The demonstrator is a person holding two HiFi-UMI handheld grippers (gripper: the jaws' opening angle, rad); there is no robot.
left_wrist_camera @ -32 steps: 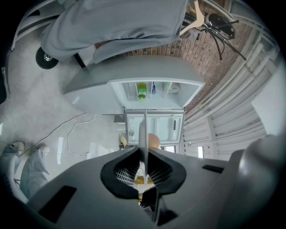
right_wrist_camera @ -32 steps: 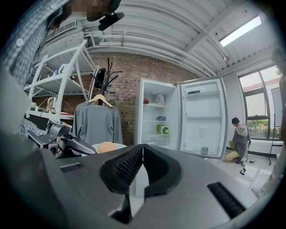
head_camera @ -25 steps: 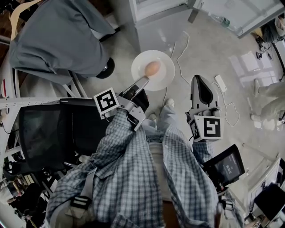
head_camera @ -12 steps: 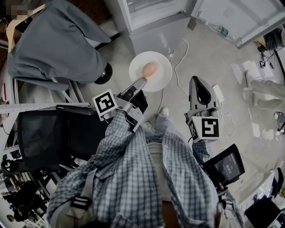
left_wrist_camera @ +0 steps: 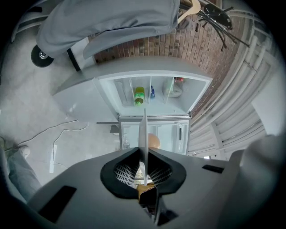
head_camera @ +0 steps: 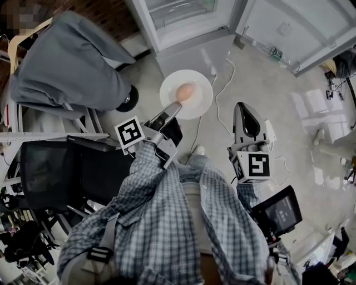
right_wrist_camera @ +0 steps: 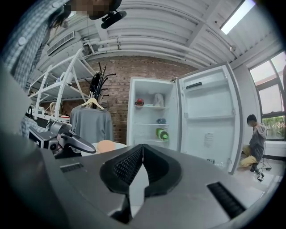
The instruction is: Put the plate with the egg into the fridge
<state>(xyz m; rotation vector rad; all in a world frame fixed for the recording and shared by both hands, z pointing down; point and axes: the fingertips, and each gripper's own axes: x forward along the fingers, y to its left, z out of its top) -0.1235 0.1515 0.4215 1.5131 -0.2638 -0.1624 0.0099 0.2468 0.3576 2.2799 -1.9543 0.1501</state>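
Note:
A white plate [head_camera: 192, 83] with a brown egg [head_camera: 185, 91] on it is held out over the floor, in front of the open fridge [head_camera: 181, 16]. My left gripper [head_camera: 173, 107] is shut on the plate's near rim. In the left gripper view the plate [left_wrist_camera: 144, 129] shows edge-on between the jaws of the left gripper [left_wrist_camera: 144, 151], with the egg [left_wrist_camera: 153, 141] just right of it and the fridge [left_wrist_camera: 152, 91] ahead. My right gripper [head_camera: 243, 107] hangs to the right, shut and holding nothing; its view shows the right gripper [right_wrist_camera: 142, 151], the egg [right_wrist_camera: 106, 145] and the fridge shelves [right_wrist_camera: 153, 114].
The fridge door [head_camera: 295, 25] stands open to the right. A grey coat on a hanger [head_camera: 72, 55] and a black chair [head_camera: 55, 170] are at the left. A white cable [head_camera: 223, 75] lies on the floor. A green bottle [left_wrist_camera: 139, 95] is in the fridge. A person [right_wrist_camera: 254, 143] sits beyond the door.
The view has shifted toward the fridge, which now shows more at the top of the head view. The plate with the egg stays clamped in the left gripper. The right gripper keeps its pose.

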